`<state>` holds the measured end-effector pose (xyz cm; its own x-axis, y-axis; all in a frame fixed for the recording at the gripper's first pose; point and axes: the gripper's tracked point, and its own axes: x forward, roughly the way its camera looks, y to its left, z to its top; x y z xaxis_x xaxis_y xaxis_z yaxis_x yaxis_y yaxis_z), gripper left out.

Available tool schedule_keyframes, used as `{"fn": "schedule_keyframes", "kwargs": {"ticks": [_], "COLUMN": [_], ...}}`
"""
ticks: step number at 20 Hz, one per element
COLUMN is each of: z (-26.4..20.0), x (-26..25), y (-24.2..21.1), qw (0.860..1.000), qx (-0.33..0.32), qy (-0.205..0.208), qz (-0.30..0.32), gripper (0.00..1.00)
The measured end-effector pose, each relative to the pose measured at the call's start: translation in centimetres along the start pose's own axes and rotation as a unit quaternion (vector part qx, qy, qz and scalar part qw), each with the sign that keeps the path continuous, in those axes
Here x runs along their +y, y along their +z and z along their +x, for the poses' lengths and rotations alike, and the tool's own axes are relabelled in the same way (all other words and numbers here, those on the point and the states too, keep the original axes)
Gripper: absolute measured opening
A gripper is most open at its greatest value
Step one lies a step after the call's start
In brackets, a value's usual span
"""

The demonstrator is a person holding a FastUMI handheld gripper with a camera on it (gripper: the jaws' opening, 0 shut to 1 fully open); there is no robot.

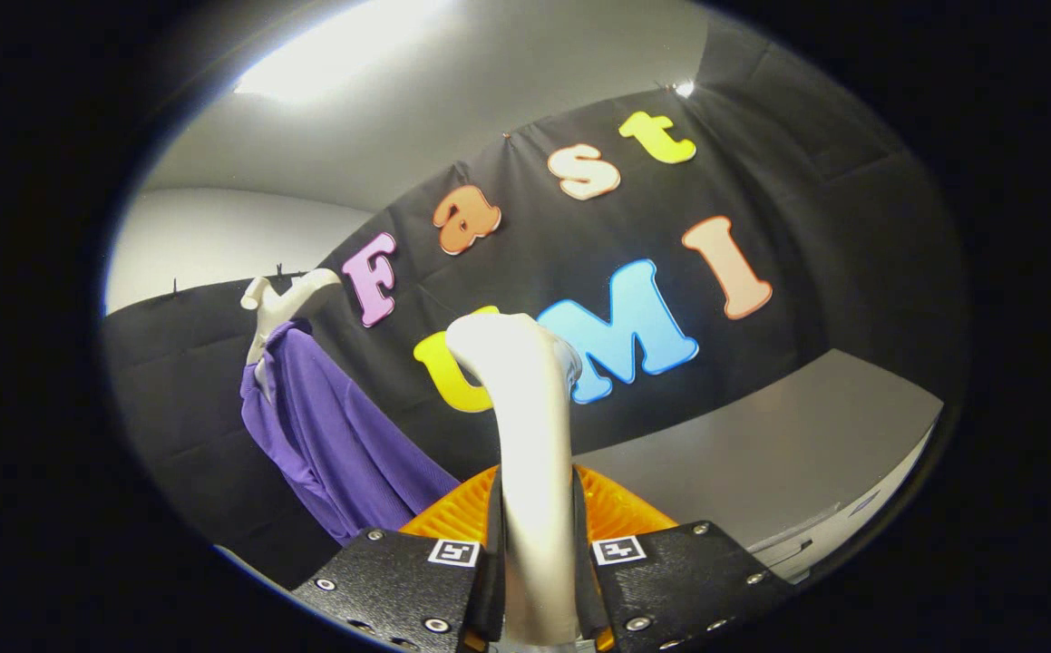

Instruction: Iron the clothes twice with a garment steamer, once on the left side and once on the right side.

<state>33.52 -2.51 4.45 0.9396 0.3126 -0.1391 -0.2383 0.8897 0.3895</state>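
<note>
- The gripper (539, 553) is seen from its own camera; both fingers are pressed against the pale handle of the garment steamer (530, 435), which is clamped between them and rises upright ahead of them, its rounded top bent over toward the booth wall.
- A purple garment (335, 435) is hung on a white hanger (285, 304) against the black cloth wall, well apart from the steamer, beyond the fingers and off to their left; its folds are draped downward.
- A grey table surface (788, 444) is seen to the right of the steamer, beyond the fingers; the wall is met by its far edge.
</note>
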Motion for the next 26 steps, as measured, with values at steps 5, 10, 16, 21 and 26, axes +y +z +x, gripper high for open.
{"fn": "schedule_keyframes", "kwargs": {"ticks": [5, 10, 16, 21, 26], "z": [-4.4, -7.9, -8.3, -5.4, -1.1], "x": [5.6, 11.8, 17.9, 22.2, 25.1], "y": [1.5, 2.4, 2.9, 2.5, 0.9], "qw": [0.995, 0.984, 0.973, 0.968, 0.97], "qx": [-0.063, -0.128, -0.172, -0.179, -0.155], "qy": [-0.004, -0.004, -0.008, -0.006, 0.0], "qz": [-0.071, -0.126, -0.155, -0.174, -0.188], "gripper": [0.31, 0.32, 0.32, 0.33, 0.33]}}
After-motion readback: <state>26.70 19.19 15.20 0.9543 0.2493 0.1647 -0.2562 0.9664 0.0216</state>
